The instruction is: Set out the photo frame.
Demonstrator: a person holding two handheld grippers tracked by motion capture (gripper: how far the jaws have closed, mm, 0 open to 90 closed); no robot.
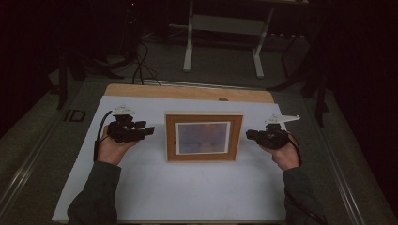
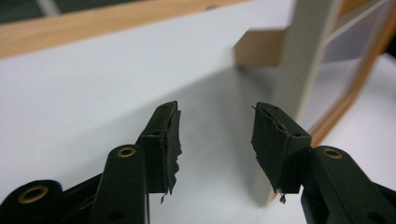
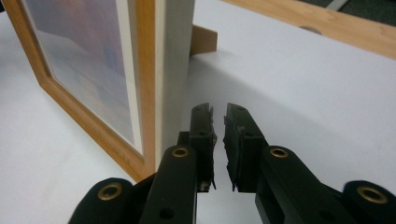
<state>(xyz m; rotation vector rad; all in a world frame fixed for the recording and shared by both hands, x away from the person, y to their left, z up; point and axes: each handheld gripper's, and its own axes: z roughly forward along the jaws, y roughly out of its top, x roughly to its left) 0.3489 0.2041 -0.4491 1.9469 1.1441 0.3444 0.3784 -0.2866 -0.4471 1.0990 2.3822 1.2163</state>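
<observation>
A wooden picture frame [image 1: 204, 137] with a blue and orange picture stands upright in the middle of the white table top [image 1: 187, 187]. My left gripper [image 1: 149, 130] hovers just left of the frame, held in a hand. Its jaws are open with nothing between them [image 2: 215, 140], and the frame's edge [image 2: 303, 70] is close on its right. My right gripper [image 1: 248, 135] sits just right of the frame. Its jaws [image 3: 218, 135] are nearly together and hold nothing, right beside the frame's side edge [image 3: 173, 70]. A wooden back prop [image 3: 204, 39] sticks out behind the frame.
A wooden strip [image 1: 187, 92] runs along the table's far edge. Beyond it, on the dark floor, stand a white metal stand [image 1: 223, 42] and some cables [image 1: 141, 65]. Open white surface lies in front of the frame and on both sides.
</observation>
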